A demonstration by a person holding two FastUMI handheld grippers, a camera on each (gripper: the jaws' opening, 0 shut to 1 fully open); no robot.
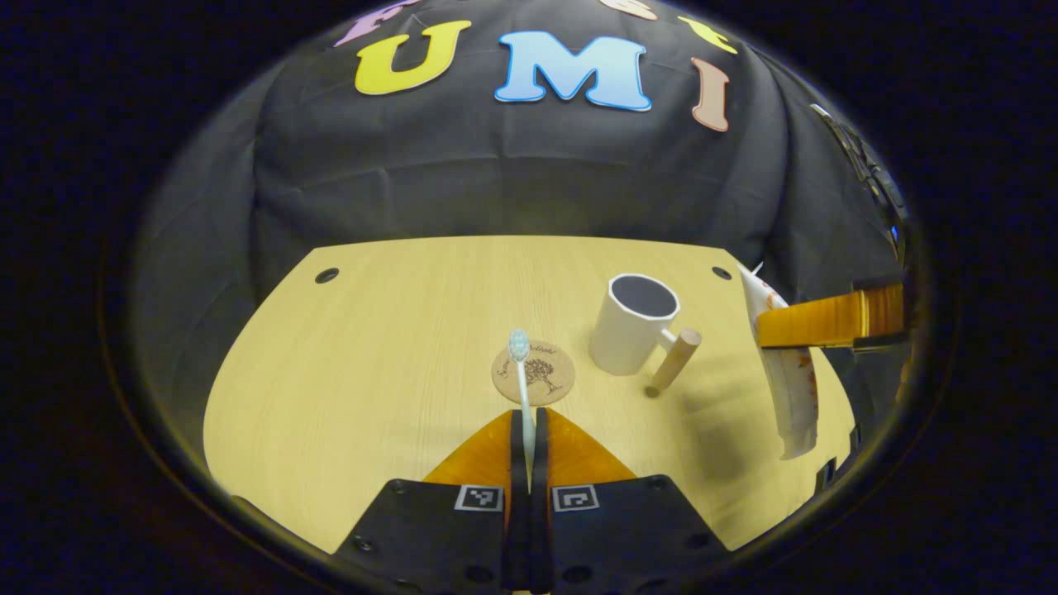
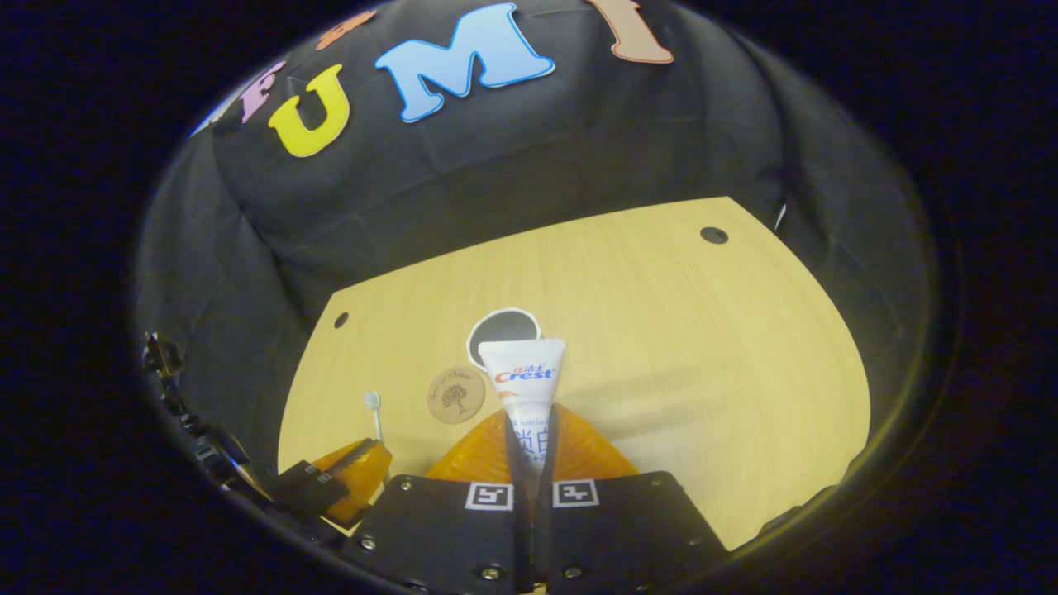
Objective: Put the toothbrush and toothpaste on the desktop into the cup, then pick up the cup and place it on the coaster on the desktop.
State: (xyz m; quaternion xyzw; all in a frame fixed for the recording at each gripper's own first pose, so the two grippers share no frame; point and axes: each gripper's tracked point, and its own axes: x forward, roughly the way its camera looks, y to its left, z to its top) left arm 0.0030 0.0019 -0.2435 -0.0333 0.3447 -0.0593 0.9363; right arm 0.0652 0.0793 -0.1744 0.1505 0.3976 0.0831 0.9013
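Currently L tongs (image 1: 527, 446) pinch light stiff toothbrush (image 1: 521, 376) low on handle, R tongs (image 2: 533, 463) squeeze soft toothpaste (image 2: 524, 388) mid-tube; ceramic cup (image 1: 632, 335) prob heavier, grab by handle.

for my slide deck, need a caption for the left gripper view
Left hand-held gripper holds toothbrush upright before coaster and cup.

toothbrush (image 1: 522, 388) upright, off desktop | toothpaste (image 2: 524, 388) raised, off desktop | cup (image 1: 632, 324) beside coaster (image 1: 534, 373)
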